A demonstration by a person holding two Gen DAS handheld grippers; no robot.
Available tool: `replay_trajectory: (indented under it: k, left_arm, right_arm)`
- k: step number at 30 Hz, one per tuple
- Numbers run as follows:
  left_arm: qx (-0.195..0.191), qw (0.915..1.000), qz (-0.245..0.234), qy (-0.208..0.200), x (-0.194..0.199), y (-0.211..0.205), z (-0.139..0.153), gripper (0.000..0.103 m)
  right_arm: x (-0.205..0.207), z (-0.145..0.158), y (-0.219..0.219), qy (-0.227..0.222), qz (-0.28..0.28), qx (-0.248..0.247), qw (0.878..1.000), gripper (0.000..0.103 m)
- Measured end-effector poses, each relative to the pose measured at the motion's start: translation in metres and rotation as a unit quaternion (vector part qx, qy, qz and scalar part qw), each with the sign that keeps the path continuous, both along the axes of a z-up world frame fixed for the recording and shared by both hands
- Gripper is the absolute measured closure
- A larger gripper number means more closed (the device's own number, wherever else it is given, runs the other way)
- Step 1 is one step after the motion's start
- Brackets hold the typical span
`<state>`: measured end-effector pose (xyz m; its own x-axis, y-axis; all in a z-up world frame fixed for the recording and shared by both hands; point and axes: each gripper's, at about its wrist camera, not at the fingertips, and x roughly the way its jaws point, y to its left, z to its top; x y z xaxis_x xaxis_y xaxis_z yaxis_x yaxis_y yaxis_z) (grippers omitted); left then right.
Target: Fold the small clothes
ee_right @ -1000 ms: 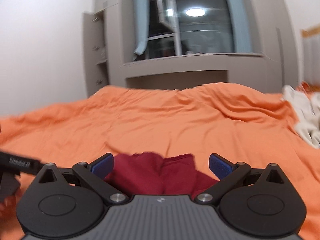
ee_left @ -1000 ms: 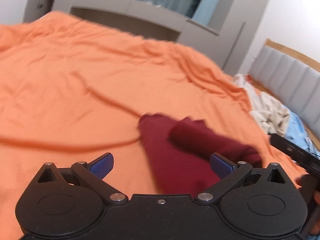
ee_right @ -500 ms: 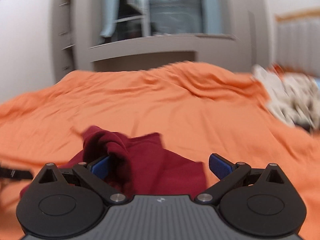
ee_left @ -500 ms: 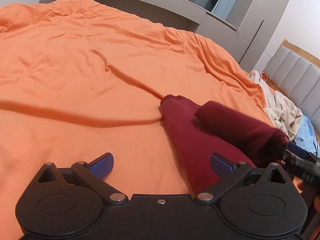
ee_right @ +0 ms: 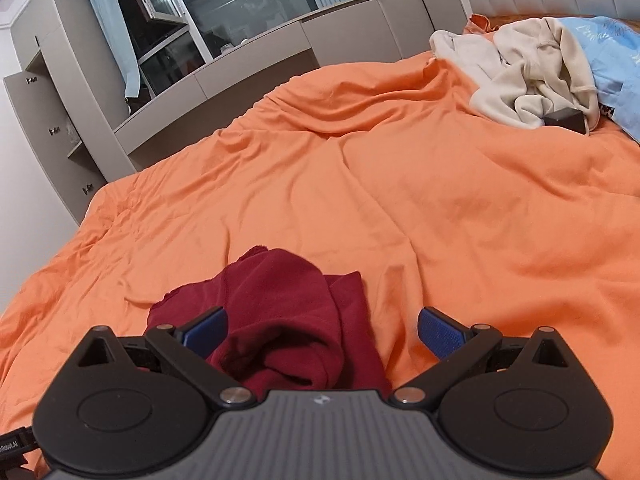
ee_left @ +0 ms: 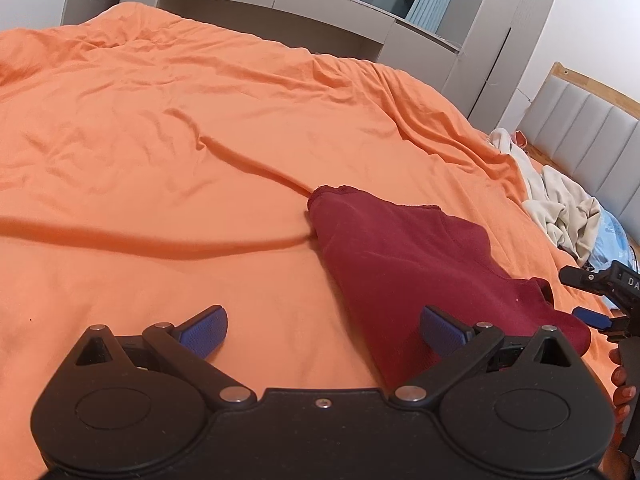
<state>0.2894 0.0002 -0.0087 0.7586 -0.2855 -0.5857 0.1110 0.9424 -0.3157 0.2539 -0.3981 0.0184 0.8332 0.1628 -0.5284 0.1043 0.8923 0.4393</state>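
A dark red garment (ee_left: 404, 264) lies partly folded on the orange bedspread (ee_left: 200, 128), right of centre in the left wrist view. My left gripper (ee_left: 320, 330) is open just above the sheet, its right finger over the garment's near edge, nothing held. In the right wrist view the same red garment (ee_right: 288, 320) is bunched low between the fingers. My right gripper (ee_right: 320, 332) is open around the cloth's raised fold and grips nothing. The right gripper's blue fingertip (ee_left: 592, 318) shows at the far right of the left view, next to the garment's end.
A heap of cream clothes (ee_right: 528, 64) and a light blue cloth (ee_right: 612, 60) lie at the head of the bed by the grey padded headboard (ee_left: 584, 128). Grey cabinets and a dark window (ee_right: 224, 12) stand beyond the bed. A hand (ee_left: 622, 388) holds the right tool.
The red sleeve that was lifted and rolled over the garment has come down flat. The right gripper has swung right and now faces the clothes heap. The left gripper tipped downward.
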Motion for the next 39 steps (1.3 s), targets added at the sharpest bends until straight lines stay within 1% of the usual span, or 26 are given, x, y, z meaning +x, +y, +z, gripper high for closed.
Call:
replay_trajectory:
  k: [3,7,9,11,13,16,18,21,26,29,32,35,37,38,39]
  left_arm:
    - [-0.002,1.0000,0.000,0.001,0.001,0.000,0.000,0.001]
    - [0.002,1.0000,-0.002,-0.006,0.000,-0.002,0.000,0.001]
    - [0.006,0.9998,-0.008,-0.017,-0.002,-0.004,0.002,0.001]
    - [0.009,0.9990,-0.024,-0.036,-0.006,-0.008,0.007,0.001]
    - [0.022,0.9974,-0.041,-0.055,-0.010,-0.015,0.010,0.001]
    - [0.056,0.9945,-0.050,-0.074,-0.016,-0.027,0.012,0.001]
    - [0.071,0.9927,-0.053,-0.082,-0.018,-0.031,0.013,0.001]
    - [0.074,0.9921,-0.053,-0.087,-0.020,-0.031,0.014,0.001]
    - [0.073,0.9907,-0.060,-0.098,-0.023,-0.030,0.016,0.001]
    - [0.080,0.9881,-0.070,-0.111,-0.027,-0.034,0.018,0.001]
    - [0.089,0.9848,-0.078,-0.127,-0.031,-0.037,0.019,0.001]
    - [0.098,0.9808,-0.088,-0.144,-0.037,-0.043,0.020,0.001]
    - [0.104,0.9768,-0.102,-0.157,-0.041,-0.046,0.021,0.001]
    - [0.109,0.9743,-0.110,-0.164,-0.042,-0.048,0.021,0.001]
    - [0.115,0.9716,-0.120,-0.169,-0.044,-0.051,0.021,0.001]
  right_arm:
    - [0.007,-0.004,-0.006,0.003,0.002,0.011,1.000,0.000]
    - [0.012,-0.008,-0.009,-0.004,0.021,0.052,0.998,0.000]
    - [0.011,-0.009,-0.010,-0.011,0.034,0.079,0.996,0.000]
    - [0.010,-0.010,-0.009,-0.016,0.048,0.092,0.994,0.000]
    - [0.009,-0.011,-0.008,-0.019,0.054,0.097,0.994,0.000]
    - [0.011,-0.014,-0.008,-0.013,0.060,0.114,0.992,0.000]
    - [0.012,-0.020,-0.008,-0.003,0.065,0.145,0.987,0.000]
    - [0.015,-0.028,-0.011,0.005,0.078,0.198,0.977,0.000]
    - [0.021,-0.037,-0.014,0.016,0.073,0.227,0.971,0.000]
    - [0.020,-0.044,-0.019,0.018,0.062,0.247,0.967,0.000]
    - [0.021,-0.052,-0.024,0.019,0.048,0.275,0.960,0.000]
    - [0.025,-0.059,-0.028,0.022,0.030,0.295,0.955,0.007]
    - [0.027,-0.062,-0.030,0.025,0.021,0.301,0.953,0.017]
    - [0.028,-0.063,-0.031,0.027,0.018,0.301,0.953,0.019]
    - [0.029,-0.064,-0.031,0.030,0.016,0.298,0.954,0.025]
